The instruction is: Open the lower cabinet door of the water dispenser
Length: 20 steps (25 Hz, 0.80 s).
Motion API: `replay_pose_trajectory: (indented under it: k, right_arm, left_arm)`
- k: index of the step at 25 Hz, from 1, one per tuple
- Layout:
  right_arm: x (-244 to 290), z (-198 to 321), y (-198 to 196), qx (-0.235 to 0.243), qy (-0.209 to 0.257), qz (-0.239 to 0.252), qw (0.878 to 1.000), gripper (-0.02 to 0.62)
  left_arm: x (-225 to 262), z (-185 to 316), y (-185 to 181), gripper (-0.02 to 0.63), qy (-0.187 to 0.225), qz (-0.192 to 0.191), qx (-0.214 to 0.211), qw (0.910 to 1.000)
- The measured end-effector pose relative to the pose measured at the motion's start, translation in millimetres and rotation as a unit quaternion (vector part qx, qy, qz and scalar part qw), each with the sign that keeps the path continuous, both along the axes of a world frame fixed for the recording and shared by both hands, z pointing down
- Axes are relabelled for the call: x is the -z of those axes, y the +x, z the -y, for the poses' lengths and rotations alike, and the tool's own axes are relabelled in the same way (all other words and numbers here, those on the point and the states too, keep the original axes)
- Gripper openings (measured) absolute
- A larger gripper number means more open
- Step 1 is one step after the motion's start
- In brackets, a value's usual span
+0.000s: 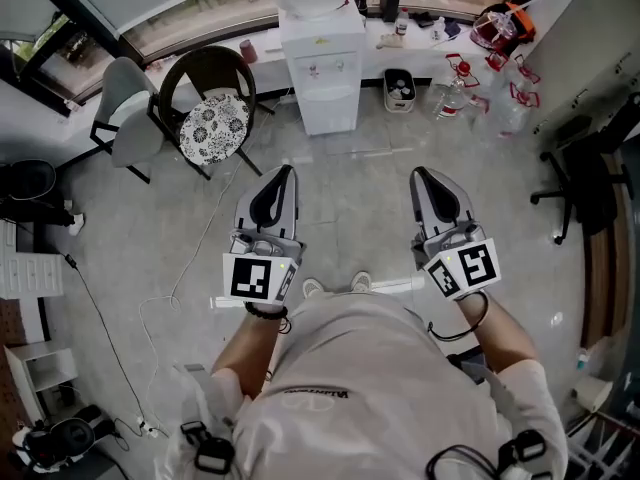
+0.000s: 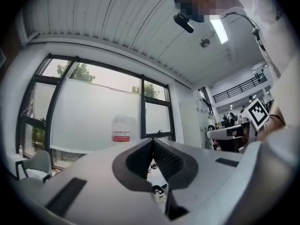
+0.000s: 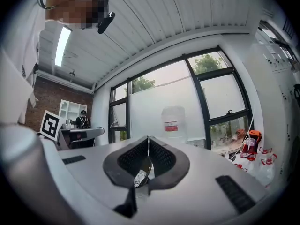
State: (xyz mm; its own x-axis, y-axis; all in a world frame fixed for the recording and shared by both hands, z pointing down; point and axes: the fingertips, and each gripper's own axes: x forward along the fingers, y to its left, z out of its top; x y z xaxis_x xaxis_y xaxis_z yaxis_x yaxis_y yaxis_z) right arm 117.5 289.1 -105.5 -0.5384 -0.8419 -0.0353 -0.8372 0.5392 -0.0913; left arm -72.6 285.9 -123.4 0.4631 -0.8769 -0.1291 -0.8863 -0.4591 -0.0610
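The water dispenser (image 1: 322, 63) stands at the far side of the floor (image 1: 350, 198) against the window wall, with its lower cabinet door (image 1: 330, 108) shut and both tools well apart from it. The left gripper (image 1: 285, 171) and the right gripper (image 1: 420, 173) are held level, side by side, near the person. Each gripper's own view shows its jaws together with nothing between them. Assessed risks:

- If the jaws are not parted before arrival, they may only push against the door panel.
- No handle or door edge can be made out from here, so a grip may land badly and slip.
- The large water bottle (image 3: 172, 121) on top makes the unit top-heavy, so a hard pull could rock it.
- A pale cable (image 1: 212, 226) lies across the floor on the left of the approach.
- A chair (image 1: 205, 108) crowds the left and loose bottles (image 1: 452, 98) crowd the right, where they could be knocked.
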Motion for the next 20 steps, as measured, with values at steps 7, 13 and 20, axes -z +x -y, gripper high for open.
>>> replay_pose_trajectory:
  k: [7, 13, 20]
  right_arm:
    - [-9, 1, 23, 0.044, -0.003, 0.015, 0.999, 0.017]
    - [-16, 19, 28, 0.05, -0.004, 0.01, 0.999, 0.017]
    - [-20, 58, 22, 0.044, -0.005, 0.005, 0.999, 0.017]
  left_arm:
    - [-8, -8, 19, 0.003, -0.003, -0.003, 0.027, 0.9996]
    - [-21, 0, 26, 0.003, -0.017, 0.001, 0.032, 0.9993]
    - [-26, 45, 23, 0.003, -0.014, -0.013, 0.03, 0.9994]
